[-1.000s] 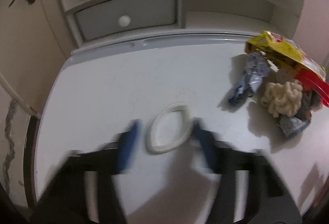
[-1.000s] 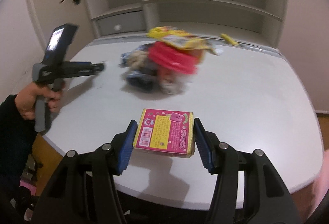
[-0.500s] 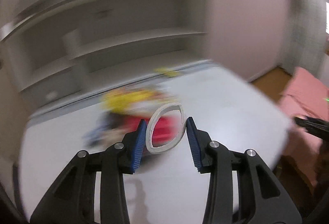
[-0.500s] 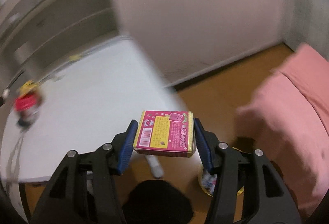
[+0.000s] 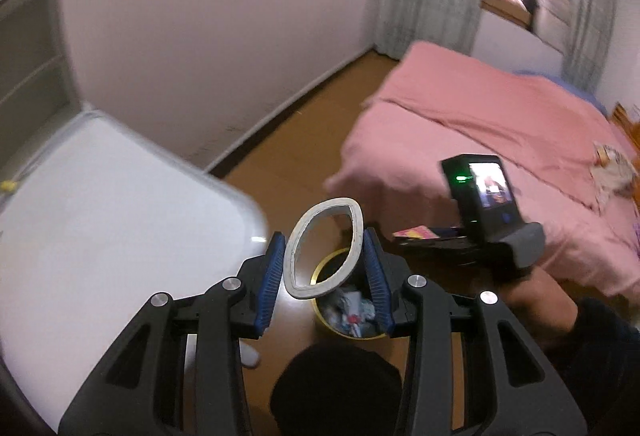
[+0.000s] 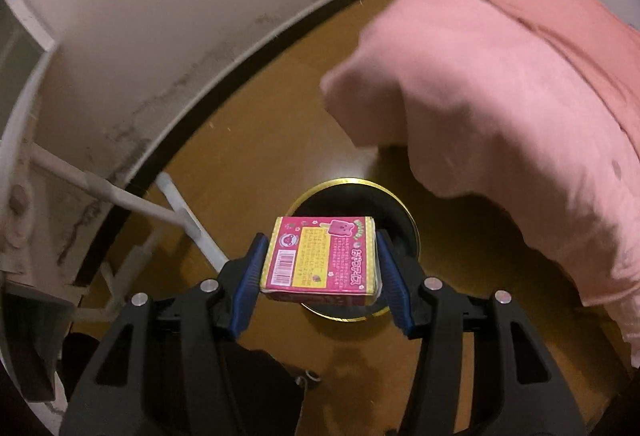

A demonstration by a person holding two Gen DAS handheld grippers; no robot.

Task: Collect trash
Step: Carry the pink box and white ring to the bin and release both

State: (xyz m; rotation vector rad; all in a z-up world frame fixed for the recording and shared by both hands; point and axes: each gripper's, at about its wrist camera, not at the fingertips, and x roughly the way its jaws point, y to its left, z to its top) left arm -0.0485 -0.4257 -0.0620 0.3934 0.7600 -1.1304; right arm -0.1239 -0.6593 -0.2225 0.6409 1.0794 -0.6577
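Ring [image 5: 324,248] one, pink box [image 6: 320,262] one, bin [image 6: 394,204] one

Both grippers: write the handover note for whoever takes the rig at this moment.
Left gripper: shut on the white ring, above the bin.
Right gripper: shut on the pink box, over the bin on the floor.
Done: both pieces carried to the bin, which already holds some trash.
Left: release both into it. The desk shows a small yellow scrap at its far edge.

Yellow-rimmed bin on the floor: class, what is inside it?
The bin holds crumpled wrappers, seen from the left wrist. From the right wrist, the pink box covers part of its dark inside.
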